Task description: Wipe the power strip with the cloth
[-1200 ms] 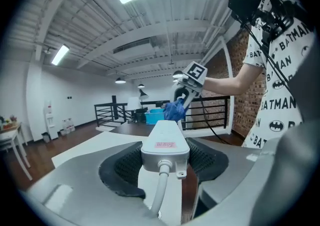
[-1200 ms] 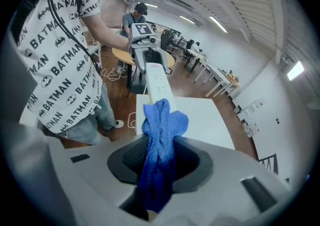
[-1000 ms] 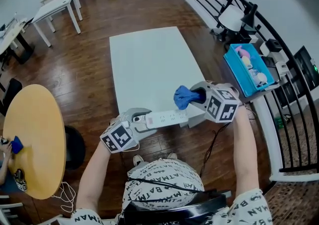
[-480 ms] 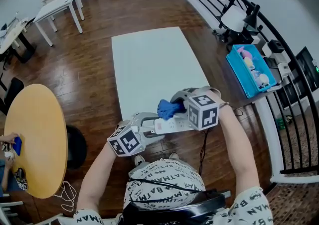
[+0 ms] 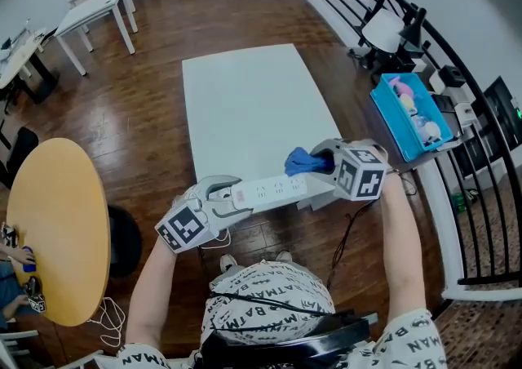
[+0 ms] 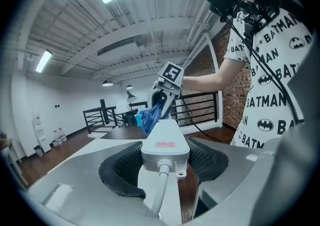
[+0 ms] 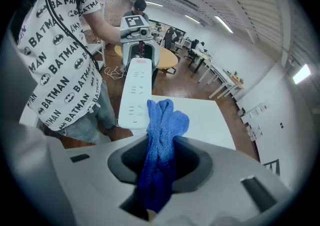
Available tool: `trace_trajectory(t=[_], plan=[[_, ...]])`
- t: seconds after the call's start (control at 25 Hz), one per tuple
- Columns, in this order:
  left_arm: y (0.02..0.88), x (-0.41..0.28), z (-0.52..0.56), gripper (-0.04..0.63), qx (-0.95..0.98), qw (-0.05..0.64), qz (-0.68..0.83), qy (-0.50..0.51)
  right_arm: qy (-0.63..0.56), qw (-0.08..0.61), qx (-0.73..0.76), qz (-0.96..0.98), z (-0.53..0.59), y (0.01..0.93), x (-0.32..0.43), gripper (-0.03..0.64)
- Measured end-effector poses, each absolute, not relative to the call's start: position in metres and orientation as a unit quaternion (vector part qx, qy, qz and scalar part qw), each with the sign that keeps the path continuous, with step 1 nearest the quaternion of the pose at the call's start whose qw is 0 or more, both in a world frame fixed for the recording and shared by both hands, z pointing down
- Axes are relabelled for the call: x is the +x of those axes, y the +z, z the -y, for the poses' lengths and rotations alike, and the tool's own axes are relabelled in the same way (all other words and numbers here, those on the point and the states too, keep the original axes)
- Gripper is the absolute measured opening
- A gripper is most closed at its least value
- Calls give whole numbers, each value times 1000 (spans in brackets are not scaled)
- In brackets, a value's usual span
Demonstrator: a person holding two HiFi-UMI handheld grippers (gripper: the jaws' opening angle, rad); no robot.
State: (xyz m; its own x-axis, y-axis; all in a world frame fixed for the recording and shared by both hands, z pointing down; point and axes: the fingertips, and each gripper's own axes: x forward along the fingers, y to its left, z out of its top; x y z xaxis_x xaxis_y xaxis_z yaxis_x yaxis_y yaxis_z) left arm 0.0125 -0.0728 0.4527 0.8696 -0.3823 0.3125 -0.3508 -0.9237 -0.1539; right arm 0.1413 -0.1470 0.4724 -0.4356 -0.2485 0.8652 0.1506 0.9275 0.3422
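A long white power strip (image 5: 269, 192) is held in the air above the near edge of the white table (image 5: 245, 98). My left gripper (image 5: 231, 194) is shut on its cable end; in the left gripper view the power strip (image 6: 164, 139) sits between the dark pads, cable hanging down. My right gripper (image 5: 320, 165) is shut on a blue cloth (image 5: 302, 161), which lies against the strip's far right end. In the right gripper view the cloth (image 7: 161, 135) sticks out of the jaws and covers the near end of the power strip (image 7: 135, 92), with the left gripper (image 7: 137, 52) beyond.
A blue bin (image 5: 405, 113) with small items stands at the right, beside a black railing (image 5: 481, 196). At the left is a round wooden table (image 5: 57, 228) with a person's hand at its edge. White desks (image 5: 94, 12) stand at the back left.
The cloth slid left along the strip towards the left gripper, then came back to the strip's right end. The left gripper has shifted a little to the left.
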Motion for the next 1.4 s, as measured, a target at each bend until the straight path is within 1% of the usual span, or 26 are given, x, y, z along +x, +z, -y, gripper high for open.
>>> trace_trajectory(t=[0.2, 0.48, 0.76, 1.04, 1.12, 1.24, 1.4], plan=[[451, 1, 83, 278, -963, 33, -219, -155, -159, 506, 62, 846, 145, 471, 153, 121], [461, -10, 95, 278, -961, 1, -245, -128, -127, 476, 77, 867, 129, 483, 149, 121], [482, -19, 109, 278, -958, -16, -251, -137, -103, 469, 88, 873, 117, 493, 152, 121], [545, -17, 132, 278, -940, -28, -279, -193, -58, 466, 252, 846, 155, 520, 157, 121], [565, -18, 140, 278, -936, -42, -293, -191, -29, 445, 291, 846, 156, 527, 155, 121], [588, -21, 150, 278, -935, -72, -299, -174, 33, 396, 354, 847, 147, 537, 159, 121], [610, -17, 160, 278, -938, -86, -281, -183, 108, 347, 409, 837, 128, 558, 170, 121]])
